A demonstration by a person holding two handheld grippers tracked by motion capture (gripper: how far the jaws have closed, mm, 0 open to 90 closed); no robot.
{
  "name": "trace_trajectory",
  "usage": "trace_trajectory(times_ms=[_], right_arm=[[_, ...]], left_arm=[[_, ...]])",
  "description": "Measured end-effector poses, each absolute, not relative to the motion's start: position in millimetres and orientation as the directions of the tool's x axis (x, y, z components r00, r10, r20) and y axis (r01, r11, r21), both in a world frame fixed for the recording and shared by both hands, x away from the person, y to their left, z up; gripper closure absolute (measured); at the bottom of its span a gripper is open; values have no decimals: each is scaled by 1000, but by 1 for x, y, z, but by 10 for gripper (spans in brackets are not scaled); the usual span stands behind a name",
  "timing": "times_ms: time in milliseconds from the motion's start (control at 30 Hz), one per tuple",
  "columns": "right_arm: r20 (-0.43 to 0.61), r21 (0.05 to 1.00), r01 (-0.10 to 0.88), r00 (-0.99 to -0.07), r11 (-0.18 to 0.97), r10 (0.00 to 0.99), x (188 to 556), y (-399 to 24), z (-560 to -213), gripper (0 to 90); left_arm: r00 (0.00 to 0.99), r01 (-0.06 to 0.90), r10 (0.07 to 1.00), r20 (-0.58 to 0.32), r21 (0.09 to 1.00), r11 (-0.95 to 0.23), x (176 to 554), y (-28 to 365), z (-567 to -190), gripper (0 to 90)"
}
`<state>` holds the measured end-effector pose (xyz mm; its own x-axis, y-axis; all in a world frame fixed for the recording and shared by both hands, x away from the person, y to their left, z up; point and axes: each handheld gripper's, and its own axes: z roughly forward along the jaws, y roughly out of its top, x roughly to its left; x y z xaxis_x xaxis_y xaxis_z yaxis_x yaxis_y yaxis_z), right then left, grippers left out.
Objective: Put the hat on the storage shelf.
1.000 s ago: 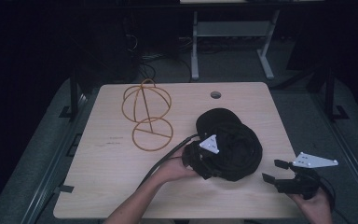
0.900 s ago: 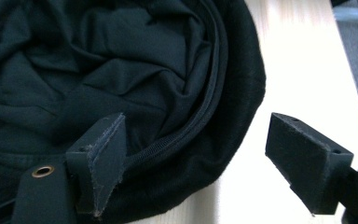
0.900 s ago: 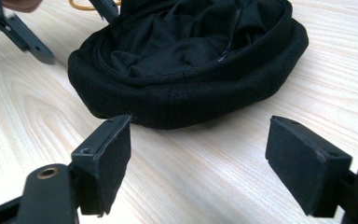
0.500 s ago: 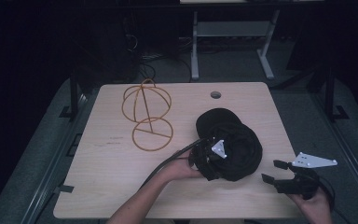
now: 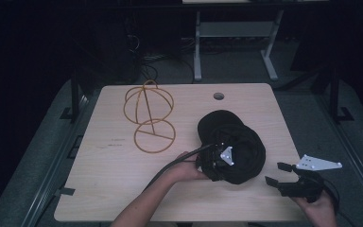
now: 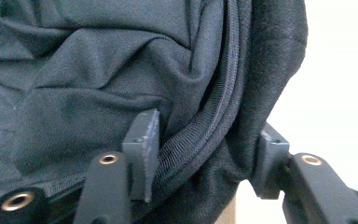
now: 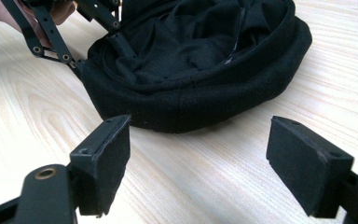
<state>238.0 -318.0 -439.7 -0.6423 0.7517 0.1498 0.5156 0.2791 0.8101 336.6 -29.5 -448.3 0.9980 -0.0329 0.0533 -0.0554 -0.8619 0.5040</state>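
A black cap (image 5: 236, 137) lies crown down on the wooden table (image 5: 108, 189), right of the middle. My left gripper (image 5: 229, 165) reaches over its near rim, one pad inside against the lining and the other outside. Its jaws have just been closing, and the rim (image 6: 214, 116) is now pinched between them in the left gripper view (image 6: 205, 140). My right gripper (image 5: 275, 173) hovers at the table's right front corner, open and empty. In the right gripper view its pads (image 7: 198, 158) frame bare wood short of the cap (image 7: 200, 93).
An orange wire hat stand (image 5: 149, 116) lies on its side at the back left. A round cable hole (image 5: 219, 96) sits near the far edge. A white desk frame (image 5: 236, 28) stands on the dark floor beyond the table.
The left gripper has moved right and down onto the cap's near rim, and its jaws have closed on it. The right gripper has stayed put.
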Motion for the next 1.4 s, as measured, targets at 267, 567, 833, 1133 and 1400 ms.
trace_trajectory(times_ms=[267, 567, 833, 1133, 1400], right_arm=[[151, 810, 516, -642, 278, 751, 237, -317, -439, 211], [155, 811, 517, -640, 273, 753, 237, -319, -440, 211], [160, 807, 521, -644, 276, 748, 237, -318, -441, 210], [179, 805, 529, -649, 269, 740, 239, -318, -441, 203], [188, 808, 529, -648, 259, 738, 240, -318, -442, 194]], left_arm=[[997, -72, -62, 36, 505, -860, 334, -34, -447, 674], [997, -69, -79, 5, 539, -839, 330, -42, -441, 763], [996, -41, -78, -35, 599, -800, 329, -44, -424, 783], [994, -12, -80, -75, 652, -758, 329, -39, -407, 786], [991, 13, -83, -105, 689, -724, 331, -36, -390, 785]])
